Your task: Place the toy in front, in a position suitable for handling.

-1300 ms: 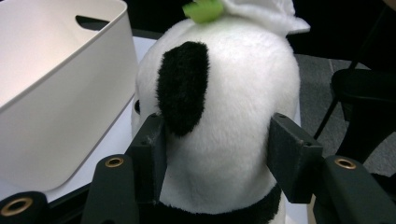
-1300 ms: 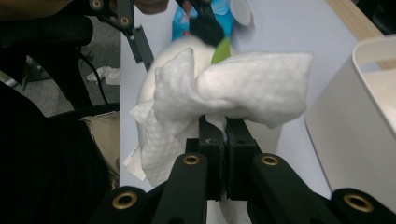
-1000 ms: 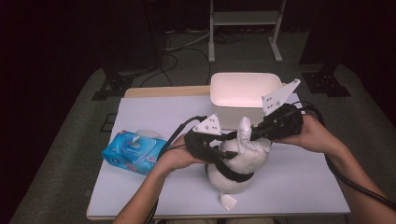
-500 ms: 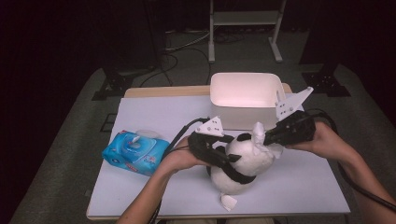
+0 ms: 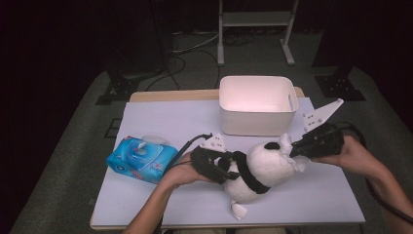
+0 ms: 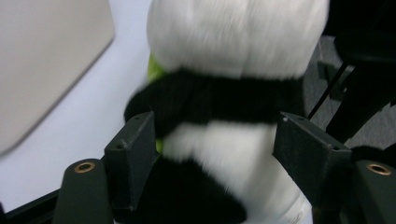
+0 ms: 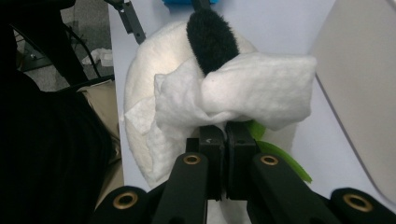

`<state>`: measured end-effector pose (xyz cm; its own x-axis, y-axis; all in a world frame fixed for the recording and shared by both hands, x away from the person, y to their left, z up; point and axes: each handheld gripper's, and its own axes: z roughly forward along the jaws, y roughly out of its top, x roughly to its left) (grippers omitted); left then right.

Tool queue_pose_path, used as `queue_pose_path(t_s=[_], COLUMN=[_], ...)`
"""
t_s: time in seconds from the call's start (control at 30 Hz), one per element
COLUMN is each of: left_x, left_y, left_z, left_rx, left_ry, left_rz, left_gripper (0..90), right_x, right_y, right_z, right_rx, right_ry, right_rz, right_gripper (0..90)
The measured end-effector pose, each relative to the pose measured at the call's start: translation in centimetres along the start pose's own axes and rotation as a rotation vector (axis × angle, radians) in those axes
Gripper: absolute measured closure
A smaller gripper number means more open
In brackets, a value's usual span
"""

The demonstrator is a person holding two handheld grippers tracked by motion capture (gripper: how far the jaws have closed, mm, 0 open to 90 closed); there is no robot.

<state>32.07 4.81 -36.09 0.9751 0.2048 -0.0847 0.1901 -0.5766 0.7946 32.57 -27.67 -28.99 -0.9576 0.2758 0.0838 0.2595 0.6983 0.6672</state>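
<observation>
My left tongs (image 6: 215,154) just opening around panda (image 5: 263,168) body, lower centre; right tongs (image 7: 226,140) clamp white wipe (image 7: 243,93) at its head.

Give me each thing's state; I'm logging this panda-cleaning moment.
Panda plush: lying on the table, its body between the left gripper's jaws.
Wipe: crumpled, pinched, pressed against the panda's head.
Left gripper: jaws just opening, pads off the plush.
Right gripper: shut on the wipe.
Wipes pack: flap up, a wipe sticking out.
White bin: upright, looks empty.
</observation>
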Motion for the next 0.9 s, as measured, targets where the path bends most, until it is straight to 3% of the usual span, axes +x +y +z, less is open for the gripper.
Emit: queue_pose_path(t_s=[0.17, 0.3, 0.43, 0.5, 0.7, 0.83, 0.9], left_x=[-0.2, -0.6, -0.9, -0.8, -0.7, -0.5, -0.7], left_y=[-0.2, -0.2, 0.0, 0.4, 1.6, 1.8, 1.6], left_z=[1.1, 2.1, 1.8, 1.4, 0.4, -0.4, -0.2], left_rx=[0.032, 0.044, 0.026, 0.026, 0.058, 0.030, 0.043], left_ry=[-0.045, -0.029, 0.007, 0.023, 0.038, 0.018, 0.012], left_rz=[0.000, 0.015, 0.033, 0.045, 0.066, 0.061, 0.070], left_gripper=[24.0, 19.2, 44.0, 50.2, 54.2, 59.2, 55.5], right_x=[-0.2, -0.3, -0.5, -0.6, -0.8, -1.1, -0.9], right_y=[-1.0, -1.6, -2.1, -2.4, -3.0, -3.6, -3.7], right_z=[0.1, 0.3, 0.1, 0.0, -0.3, 0.1, 0.4], right_rx=[0.002, 0.003, -0.016, -0.046, -0.117, -0.151, -0.147], right_ry=[-0.004, 0.002, 0.002, -0.006, -0.008, 0.025, 0.033], right_rz=[0.026, 0.041, 0.055, 0.067, 0.079, 0.090, 0.084], right_gripper=[87.0, 87.0, 87.0, 87.0, 87.0, 87.0, 87.0])
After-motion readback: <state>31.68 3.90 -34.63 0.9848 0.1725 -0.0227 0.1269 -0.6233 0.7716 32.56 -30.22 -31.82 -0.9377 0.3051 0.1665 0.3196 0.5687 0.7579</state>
